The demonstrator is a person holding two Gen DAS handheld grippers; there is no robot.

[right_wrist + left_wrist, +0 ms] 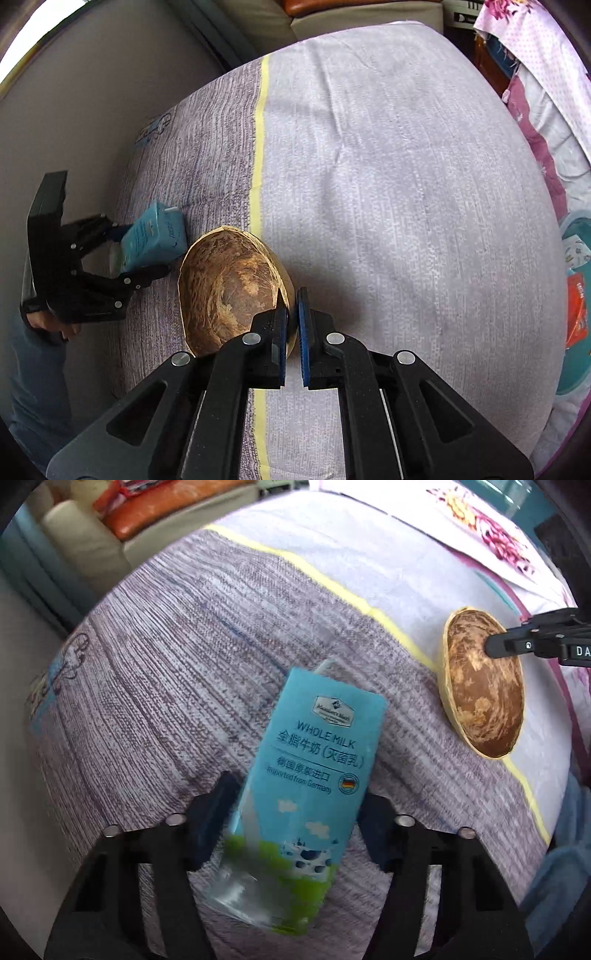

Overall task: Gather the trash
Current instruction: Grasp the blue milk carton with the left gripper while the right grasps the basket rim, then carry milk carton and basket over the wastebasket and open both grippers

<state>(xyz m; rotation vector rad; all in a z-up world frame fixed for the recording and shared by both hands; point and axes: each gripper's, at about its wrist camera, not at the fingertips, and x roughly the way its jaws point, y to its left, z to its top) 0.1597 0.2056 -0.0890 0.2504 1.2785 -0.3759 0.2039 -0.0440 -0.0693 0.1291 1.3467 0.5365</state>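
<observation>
Milk carton (295, 797) clamped between left fingers (218, 812); right fingers (282, 325) pinch coconut shell (229, 288) rim, narrow.

Light-blue milk carton (303, 775) with green base and cow print at 6 o'clock; mottled brown, yellow-rimmed shell (484, 686) at 3 o'clock; bed sheet (166, 664) mauve-streaked, yellow-striped.
</observation>
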